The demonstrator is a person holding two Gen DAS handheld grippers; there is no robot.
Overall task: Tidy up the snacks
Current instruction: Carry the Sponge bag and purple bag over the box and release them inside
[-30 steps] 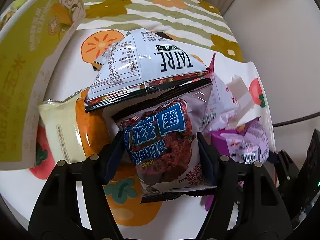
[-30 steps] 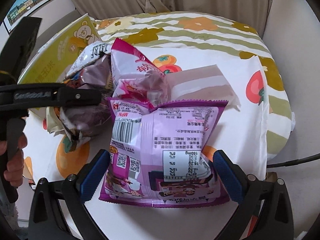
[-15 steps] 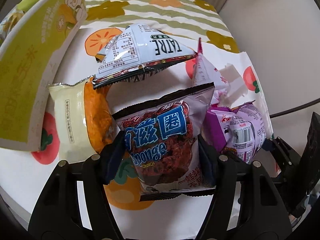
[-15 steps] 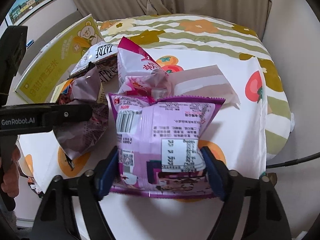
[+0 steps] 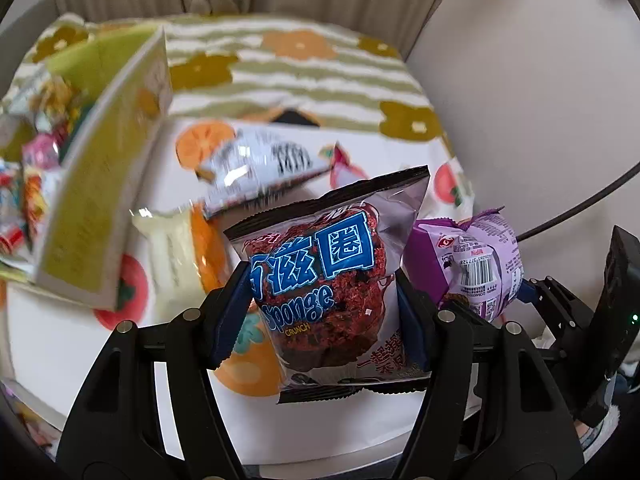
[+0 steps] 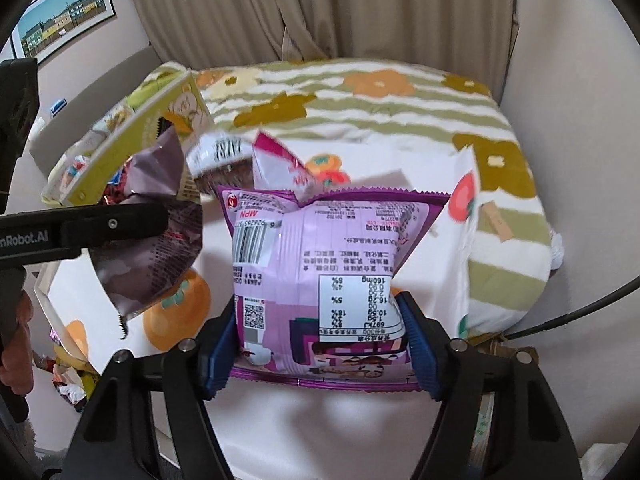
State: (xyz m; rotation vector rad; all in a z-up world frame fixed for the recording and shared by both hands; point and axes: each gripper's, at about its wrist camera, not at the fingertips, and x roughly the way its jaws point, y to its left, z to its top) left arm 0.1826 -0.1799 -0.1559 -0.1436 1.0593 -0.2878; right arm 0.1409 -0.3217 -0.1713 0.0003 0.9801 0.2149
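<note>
1. left gripper (image 5: 322,312): both pads pressed into the sides of the sponge bag (image 5: 332,280), a grey-and-red pack with blue lettering. clamped. bag stands upright between the fingers, clear of the table (image 5: 120,360).
2. right gripper (image 6: 318,344): jaws closing, blue pads against both sides of the purple bag (image 6: 320,272), which creases inward at the pinch. back panel faces the camera, barcode and nutrition table upside down.
3. purple bag held above the white cloth (image 6: 360,412); its top edge covers part of the pile behind.
4. from the right wrist view the left gripper's arm (image 6: 80,228) comes in from the left with the sponge bag's grey back hanging off it. part of a hand (image 6: 16,344) at the left edge.
5. from the left wrist view the purple bag sits just right of the sponge bag, near it; cannot tell if they touch.
6. left on the table: a white bag (image 5: 260,164) with black print, blurred; a pink bag (image 6: 280,168) beside it; a yellow-orange bag (image 5: 180,248) lying flat.
7. green box (image 5: 100,200) at the left, open, with assorted small packs inside.
8. cloth has orange fruit prints; a green-striped floral blanket (image 6: 360,108) lies behind.
</note>
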